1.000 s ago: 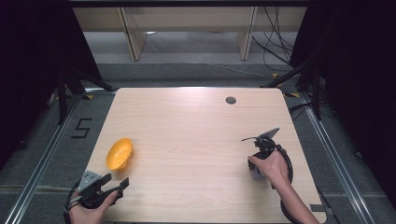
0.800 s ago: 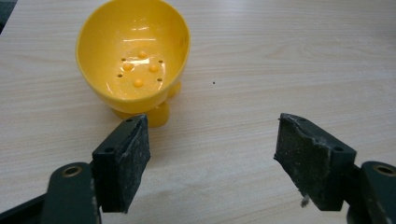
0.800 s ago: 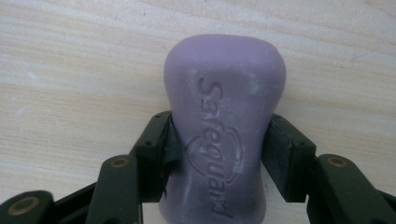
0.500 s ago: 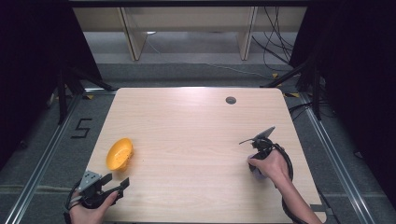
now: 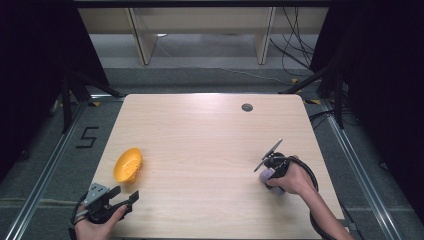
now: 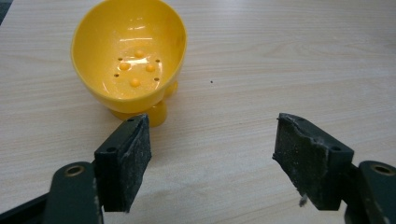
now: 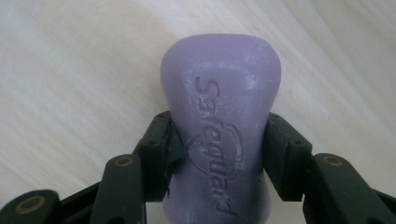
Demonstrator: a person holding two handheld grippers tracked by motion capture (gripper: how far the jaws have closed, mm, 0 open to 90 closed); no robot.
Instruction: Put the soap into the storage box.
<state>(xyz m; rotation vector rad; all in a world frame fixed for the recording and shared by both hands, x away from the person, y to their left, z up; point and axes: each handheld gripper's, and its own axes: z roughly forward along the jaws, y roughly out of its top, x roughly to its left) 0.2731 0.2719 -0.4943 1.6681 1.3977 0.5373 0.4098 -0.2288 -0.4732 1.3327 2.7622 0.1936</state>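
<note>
The right hand-held gripper has just been closing, and its pads now clamp the waist of the purple moulded soap bar low over the pale wooden table, probably to carry it. The left hand-held gripper waits wide open and empty just short of the yellow plastic footed soap dish. The dish stands empty near the table's left edge, well apart from the bar, its perforated bottom likely meant for draining.

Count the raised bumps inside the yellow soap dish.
4. In the left gripper view they sit on the floor of the yellow soap dish, in a rough diamond: one at the far end, two in the middle, one nearest the camera. None looks hidden.
</note>
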